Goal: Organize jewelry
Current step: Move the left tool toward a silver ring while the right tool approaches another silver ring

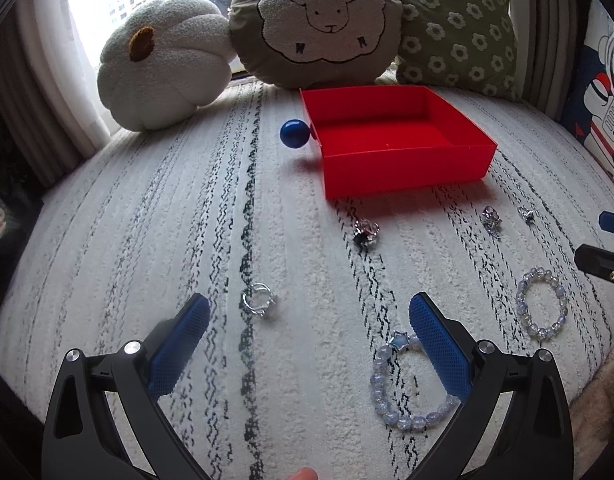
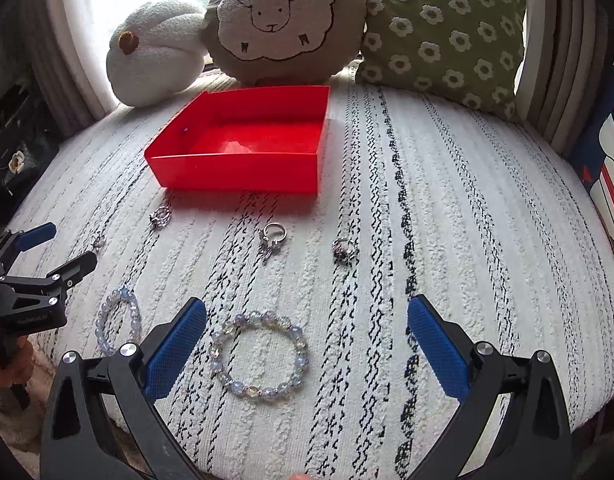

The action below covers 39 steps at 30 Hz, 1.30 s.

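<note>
An empty red tray (image 1: 403, 174) (image 2: 235, 172) sits at the back of a white striped cushion. Several rings lie in front of it: a silver one (image 1: 259, 300) (image 2: 97, 241), a dark clustered one (image 1: 365, 232) (image 2: 160, 216), and two more (image 2: 273, 236) (image 2: 344, 249). A pale blue bead bracelet with a star (image 1: 403, 384) (image 2: 119, 320) lies partly under the right finger of my open, empty left gripper (image 1: 310, 304) (image 2: 67, 245). A second bead bracelet (image 2: 261, 356) (image 1: 541, 306) lies just ahead of my right gripper (image 2: 307, 312) (image 1: 605, 240), which is open and empty.
A blue knob (image 1: 294, 133) sticks out from the tray's left side. Three pillows line the back: a white pumpkin one (image 1: 163, 64), a sheep one (image 1: 319, 24), a green flowered one (image 1: 455, 24). The cushion drops off at its near and side edges.
</note>
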Available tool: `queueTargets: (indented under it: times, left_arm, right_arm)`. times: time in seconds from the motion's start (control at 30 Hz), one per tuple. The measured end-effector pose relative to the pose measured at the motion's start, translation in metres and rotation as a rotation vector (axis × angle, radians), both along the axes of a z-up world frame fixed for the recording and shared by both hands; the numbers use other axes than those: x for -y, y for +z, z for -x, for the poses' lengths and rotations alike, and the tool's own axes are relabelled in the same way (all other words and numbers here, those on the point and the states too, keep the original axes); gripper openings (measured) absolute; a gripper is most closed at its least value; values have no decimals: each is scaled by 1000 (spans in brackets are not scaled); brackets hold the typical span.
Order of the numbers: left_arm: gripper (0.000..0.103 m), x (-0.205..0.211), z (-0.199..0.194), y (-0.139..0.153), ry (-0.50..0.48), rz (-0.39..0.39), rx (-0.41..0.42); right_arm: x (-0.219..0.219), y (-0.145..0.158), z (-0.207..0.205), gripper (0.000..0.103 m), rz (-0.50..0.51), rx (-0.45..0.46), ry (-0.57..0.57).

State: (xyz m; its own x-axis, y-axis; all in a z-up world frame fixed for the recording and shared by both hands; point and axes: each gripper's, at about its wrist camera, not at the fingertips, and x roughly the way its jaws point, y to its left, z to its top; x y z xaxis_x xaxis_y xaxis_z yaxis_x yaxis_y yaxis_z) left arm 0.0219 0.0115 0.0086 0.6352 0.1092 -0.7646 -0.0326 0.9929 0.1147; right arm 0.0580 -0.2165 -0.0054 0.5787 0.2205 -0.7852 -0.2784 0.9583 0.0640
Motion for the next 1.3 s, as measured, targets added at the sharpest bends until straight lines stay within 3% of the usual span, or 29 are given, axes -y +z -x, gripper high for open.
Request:
queueTargets:
  times: [0.2, 0.37, 0.5, 0.83, 1.3]
  left_arm:
    - [96, -6, -22, 1, -43, -25, -63]
    - [96, -25, -42, -1, 27, -34, -71]
    - [96, -35, -55, -9, 38, 4, -99]
    - [96, -41, -67, -30, 34, 67, -172]
    - [96, -45, -47, -43, 78, 136, -170]
  right_arm:
    - [7, -10, -44, 99, 39, -92, -6]
    - [8, -14, -70, 99, 35, -114, -1]
    - [6, -20, -84, 99, 26, -124, -4]
    - [0, -35, -89, 97, 10, -167, 3]
    - [-7, -40, -84, 97, 29, -158, 16]
